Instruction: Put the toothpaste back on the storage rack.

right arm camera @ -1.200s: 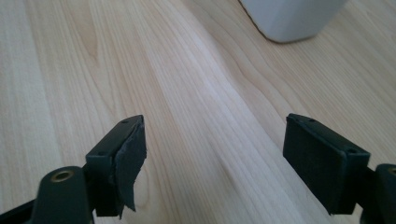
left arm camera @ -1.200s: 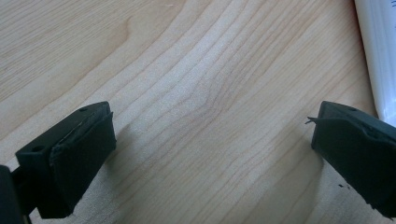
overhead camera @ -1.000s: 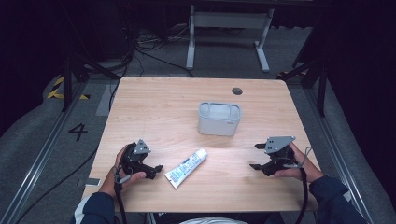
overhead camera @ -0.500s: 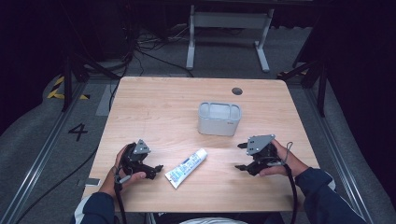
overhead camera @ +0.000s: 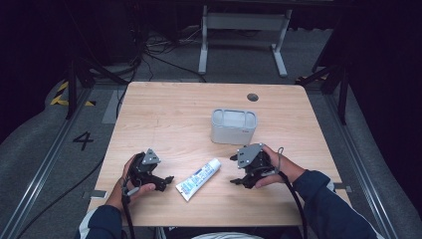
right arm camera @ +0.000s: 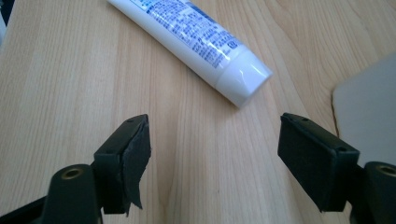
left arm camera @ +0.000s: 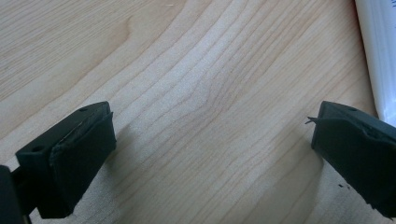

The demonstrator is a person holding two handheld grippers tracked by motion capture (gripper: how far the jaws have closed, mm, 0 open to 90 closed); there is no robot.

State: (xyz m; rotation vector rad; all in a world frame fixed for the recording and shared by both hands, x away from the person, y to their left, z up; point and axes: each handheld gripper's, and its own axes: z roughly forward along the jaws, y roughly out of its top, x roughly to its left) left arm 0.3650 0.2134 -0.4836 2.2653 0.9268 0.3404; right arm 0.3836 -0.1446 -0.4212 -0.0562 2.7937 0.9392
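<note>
A white toothpaste tube [overhead camera: 199,178] with blue print lies slantwise on the wooden table [overhead camera: 174,114], cap toward the grey container [overhead camera: 234,127]. My left gripper [overhead camera: 166,181] rests just left of the tube's flat end, open, with bare wood between its jaws [left arm camera: 210,149]; the tube's edge [left arm camera: 380,56] runs past its right jaw. My right gripper [overhead camera: 234,170] sits just right of the cap, open and pointing at it. In the right gripper view the cap end of the tube [right arm camera: 196,42] lies a short way beyond the gripper [right arm camera: 215,154], apart from both jaws.
The grey container [right arm camera: 369,121] stands right behind the right gripper, its top open. A round dark hole [overhead camera: 253,97] sits near the table's far edge. Bare wood stretches across the far left. Cables and a metal stand [overhead camera: 244,30] are on the floor beyond.
The right hand has carried its gripper leftward from the table's right side to just beside the tube's cap. The left gripper and the tube have stayed put.
</note>
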